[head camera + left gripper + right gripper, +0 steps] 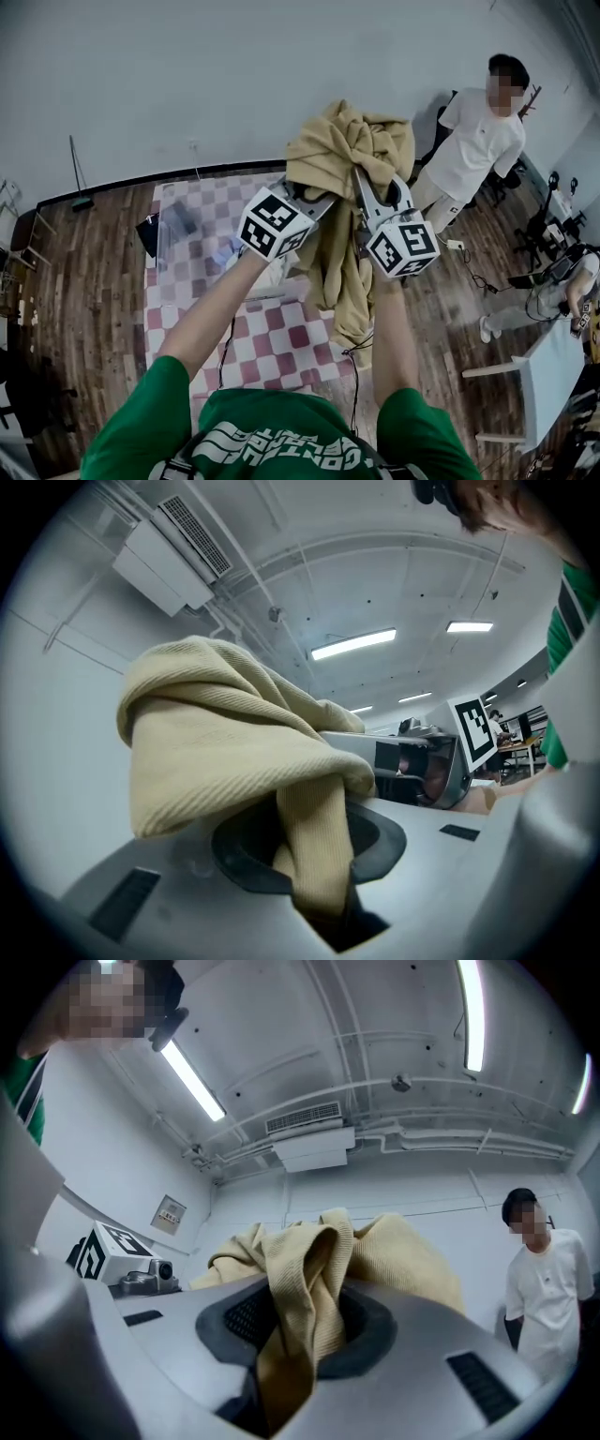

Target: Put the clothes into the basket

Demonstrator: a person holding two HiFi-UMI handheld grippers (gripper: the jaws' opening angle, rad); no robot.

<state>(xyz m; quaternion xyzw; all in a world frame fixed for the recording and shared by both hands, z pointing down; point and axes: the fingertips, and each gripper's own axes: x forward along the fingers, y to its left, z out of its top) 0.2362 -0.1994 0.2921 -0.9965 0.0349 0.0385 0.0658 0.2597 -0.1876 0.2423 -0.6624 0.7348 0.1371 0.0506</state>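
A beige ribbed garment (349,169) hangs bunched between both grippers, held high in front of me in the head view, its tail dangling over the checkered mat. My left gripper (314,202) is shut on a fold of it; in the left gripper view the beige cloth (234,742) fills the jaws and drapes over them. My right gripper (375,192) is shut on another fold; in the right gripper view the cloth (314,1288) runs down between the jaws. No basket is in view.
A pink-and-white checkered mat (272,328) lies on the wood floor below. A person in a white shirt (473,141) stands at the right by the wall. A pale table (553,375) and chairs stand at the right edge; a dark chair (23,234) stands at the left.
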